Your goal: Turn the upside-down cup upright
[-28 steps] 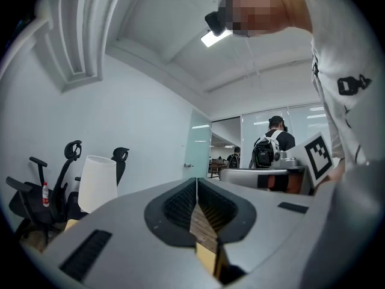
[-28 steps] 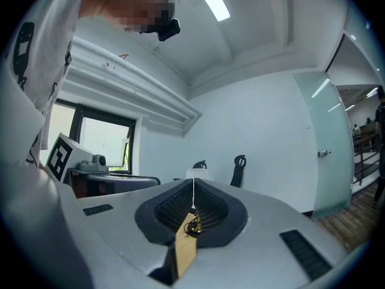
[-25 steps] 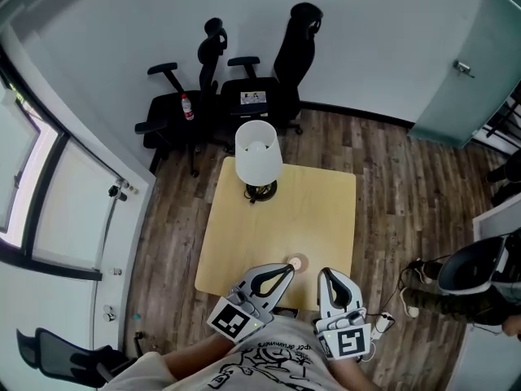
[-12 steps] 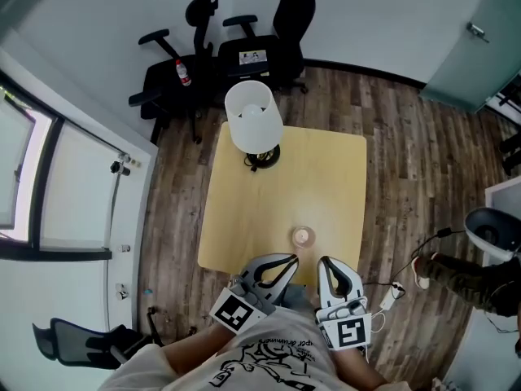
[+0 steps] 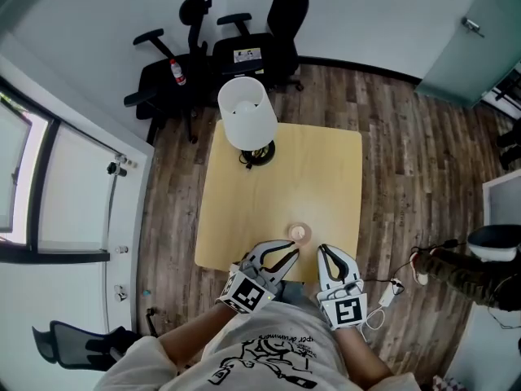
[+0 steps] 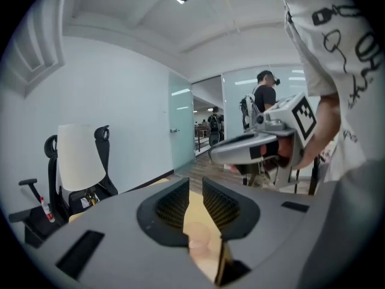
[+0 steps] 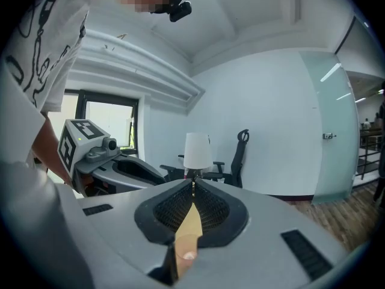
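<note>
Too small to tell upright from inverted: cup (image 5: 300,233). Cut off at top edge: chair (image 5: 286,6). Partly hidden beneath shade (image 5: 247,112): lamp base (image 5: 259,155).

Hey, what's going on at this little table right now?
A person holds a gripper in each hand at the near edge of a wooden table. A small cup sits just ahead of both, not yet gripped. The left gripper has its jaws opening toward it; the right gripper is shut and empty.

One table (image 5: 326,177), one lamp (image 5: 247,120), one cup (image 5: 300,234), one bottle (image 5: 173,70).
</note>
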### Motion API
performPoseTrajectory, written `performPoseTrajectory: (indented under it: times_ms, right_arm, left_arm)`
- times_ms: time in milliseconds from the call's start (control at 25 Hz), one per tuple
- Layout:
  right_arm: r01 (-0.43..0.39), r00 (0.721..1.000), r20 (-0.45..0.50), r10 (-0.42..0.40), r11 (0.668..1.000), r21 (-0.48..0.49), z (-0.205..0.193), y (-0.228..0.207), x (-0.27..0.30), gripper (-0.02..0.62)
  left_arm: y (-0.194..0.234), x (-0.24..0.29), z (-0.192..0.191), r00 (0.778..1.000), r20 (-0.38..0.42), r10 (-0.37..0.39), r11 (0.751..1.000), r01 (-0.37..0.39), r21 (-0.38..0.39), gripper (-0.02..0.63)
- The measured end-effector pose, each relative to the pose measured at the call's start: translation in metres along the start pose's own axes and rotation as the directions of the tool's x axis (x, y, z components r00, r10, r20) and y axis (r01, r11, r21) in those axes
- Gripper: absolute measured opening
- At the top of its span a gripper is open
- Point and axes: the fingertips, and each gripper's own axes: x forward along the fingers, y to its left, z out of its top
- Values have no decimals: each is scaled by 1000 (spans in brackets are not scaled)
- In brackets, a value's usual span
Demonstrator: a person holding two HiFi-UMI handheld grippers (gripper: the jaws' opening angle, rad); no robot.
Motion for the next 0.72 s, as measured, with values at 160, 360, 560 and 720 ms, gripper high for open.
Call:
performPoseTrajectory:
  times_ms: [160, 360, 560, 720]
  right_arm:
    - [-1, 998, -65, 0, 1000, -5, -37, -6, 9, 26]
    - [18, 989, -146, -21, 1000, -21, -75, -16, 15, 26]
    - [28, 968, -249, -20, 999, 29, -111, -21, 23, 26]
    - [69, 947, -316, -53, 997, 41, -131, -25, 31, 26]
  left_arm:
    - [-6, 27, -50, 986, -158, -50, 991, 69, 113, 83]
    - [-18, 53, -107, 938, -332, -97, 956, 180, 230, 83]
    - [-27, 68, -149, 879, -464, -108, 910, 276, 309, 83]
    - [-34, 76, -165, 840, -533, -103, 875, 331, 353, 89]
